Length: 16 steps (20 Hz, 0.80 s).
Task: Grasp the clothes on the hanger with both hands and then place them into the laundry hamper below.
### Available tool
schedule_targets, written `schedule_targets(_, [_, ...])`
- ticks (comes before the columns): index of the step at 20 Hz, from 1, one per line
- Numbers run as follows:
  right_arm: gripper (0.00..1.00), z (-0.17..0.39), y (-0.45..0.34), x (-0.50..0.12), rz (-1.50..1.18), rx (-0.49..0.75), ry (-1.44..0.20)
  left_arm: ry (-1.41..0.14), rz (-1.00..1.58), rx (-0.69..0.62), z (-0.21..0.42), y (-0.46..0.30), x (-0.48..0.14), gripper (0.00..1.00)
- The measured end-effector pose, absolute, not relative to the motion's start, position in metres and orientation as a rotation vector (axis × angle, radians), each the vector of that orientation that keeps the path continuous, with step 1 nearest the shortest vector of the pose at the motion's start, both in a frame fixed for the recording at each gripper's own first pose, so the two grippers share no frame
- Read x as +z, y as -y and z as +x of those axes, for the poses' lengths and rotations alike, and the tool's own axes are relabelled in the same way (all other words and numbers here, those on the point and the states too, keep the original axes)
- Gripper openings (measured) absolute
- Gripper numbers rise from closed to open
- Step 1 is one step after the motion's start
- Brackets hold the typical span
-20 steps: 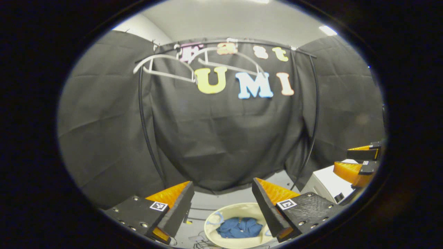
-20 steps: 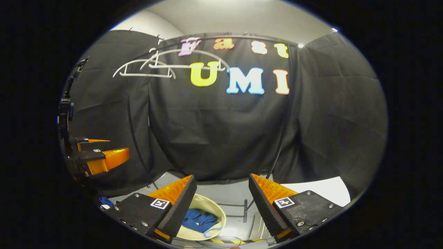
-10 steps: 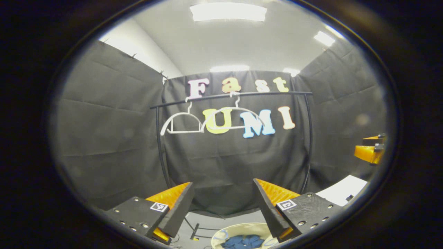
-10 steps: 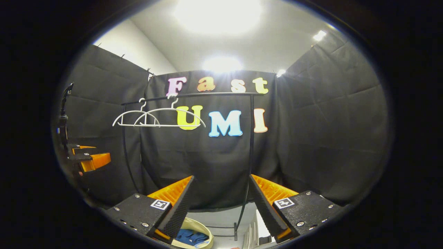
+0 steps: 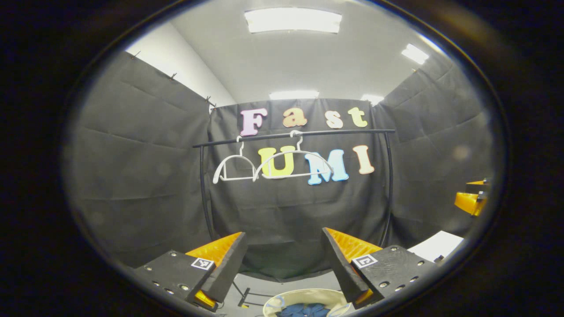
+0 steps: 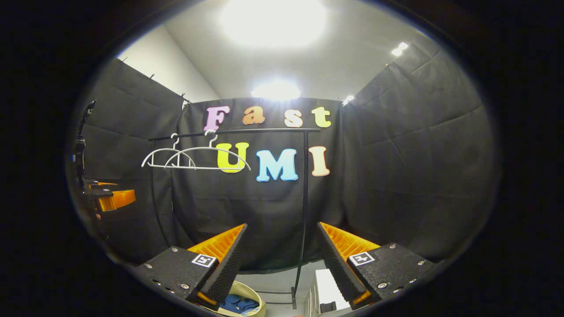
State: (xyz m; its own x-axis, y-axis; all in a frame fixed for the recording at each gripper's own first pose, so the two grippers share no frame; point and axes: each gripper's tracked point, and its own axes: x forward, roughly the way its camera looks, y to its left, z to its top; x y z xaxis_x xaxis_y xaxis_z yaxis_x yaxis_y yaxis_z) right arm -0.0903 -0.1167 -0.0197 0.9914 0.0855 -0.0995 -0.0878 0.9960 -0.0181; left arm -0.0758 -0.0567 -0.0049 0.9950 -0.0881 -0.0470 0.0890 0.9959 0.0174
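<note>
Blue clothes (image 5: 304, 311) lie in the hamper (image 5: 282, 298); both hangers (image 5: 294, 164) bare on the rail, left gripper (image 5: 282, 264) and right gripper (image 6: 280, 259) have lifted away, jaws wide and empty—task looks finished.

Premises: a cloth-walled recording booth set up indoors for a staged laundry task.

Black cloth (image 5: 141, 176) was pinned up as walls beneath a plain white ceiling with strip lights (image 5: 293, 20). A black garment rail (image 5: 293, 133) carried two bare white hangers (image 5: 293, 163); a cream laundry hamper (image 5: 304, 297) stood on the floor.
</note>
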Motion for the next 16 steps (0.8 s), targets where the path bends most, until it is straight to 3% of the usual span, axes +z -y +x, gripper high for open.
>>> schedule_targets(16, [0.93,-0.081,0.114,-0.017,-0.004,0.081,-0.074,-0.018,0.023,-0.098,-0.061,0.064,0.004,0.99])
